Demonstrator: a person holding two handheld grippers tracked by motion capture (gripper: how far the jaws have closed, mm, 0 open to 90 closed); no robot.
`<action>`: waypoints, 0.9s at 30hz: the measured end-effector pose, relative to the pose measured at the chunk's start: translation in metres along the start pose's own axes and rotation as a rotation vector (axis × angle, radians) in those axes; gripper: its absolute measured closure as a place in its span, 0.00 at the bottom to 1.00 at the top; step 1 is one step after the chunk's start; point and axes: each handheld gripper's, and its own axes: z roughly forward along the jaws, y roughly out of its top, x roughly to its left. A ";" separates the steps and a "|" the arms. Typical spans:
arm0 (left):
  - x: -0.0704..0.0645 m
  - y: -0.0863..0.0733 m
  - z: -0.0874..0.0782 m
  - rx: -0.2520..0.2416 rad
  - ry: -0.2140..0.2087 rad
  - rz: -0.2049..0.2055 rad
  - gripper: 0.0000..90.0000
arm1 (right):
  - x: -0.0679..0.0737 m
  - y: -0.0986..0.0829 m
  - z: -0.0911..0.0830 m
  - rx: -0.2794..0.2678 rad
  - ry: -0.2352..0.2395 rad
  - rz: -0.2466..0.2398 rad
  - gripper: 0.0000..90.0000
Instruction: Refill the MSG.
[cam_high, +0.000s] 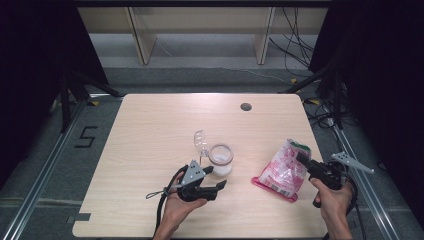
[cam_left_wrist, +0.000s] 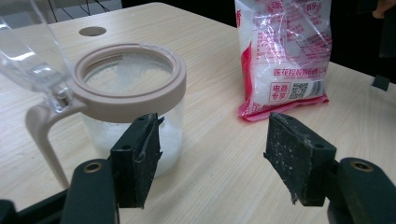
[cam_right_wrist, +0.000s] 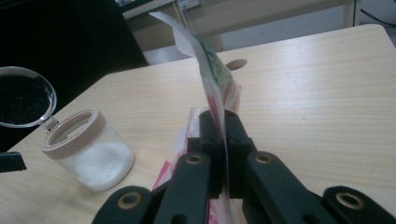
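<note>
While my right gripper (cam_high: 301, 157) pinches the top edge of the pink-and-clear plastic bag of white granules (cam_high: 281, 171), the clear jar with its beige rim (cam_high: 221, 159) stands to the bag's left, just ahead of my left gripper (cam_left_wrist: 219, 154), whose jaws gape empty.

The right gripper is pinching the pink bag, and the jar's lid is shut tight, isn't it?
Not quite. The jar has its clear lid flipped open, hinged up at the rim, as the left gripper view shows; white grains sit inside. The rest is right: the right gripper is shut on the pink bag.
</note>
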 end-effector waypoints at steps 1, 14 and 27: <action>0.001 0.002 -0.001 -0.001 -0.005 0.000 0.39 | -0.001 -0.001 0.002 -0.021 0.002 -0.008 1.00; 0.019 0.026 -0.023 0.028 0.048 0.047 0.38 | -0.006 -0.004 0.006 0.002 -0.034 -0.027 0.98; 0.033 0.019 -0.038 0.007 0.086 0.008 0.38 | -0.008 -0.009 0.005 0.058 -0.091 -0.041 0.95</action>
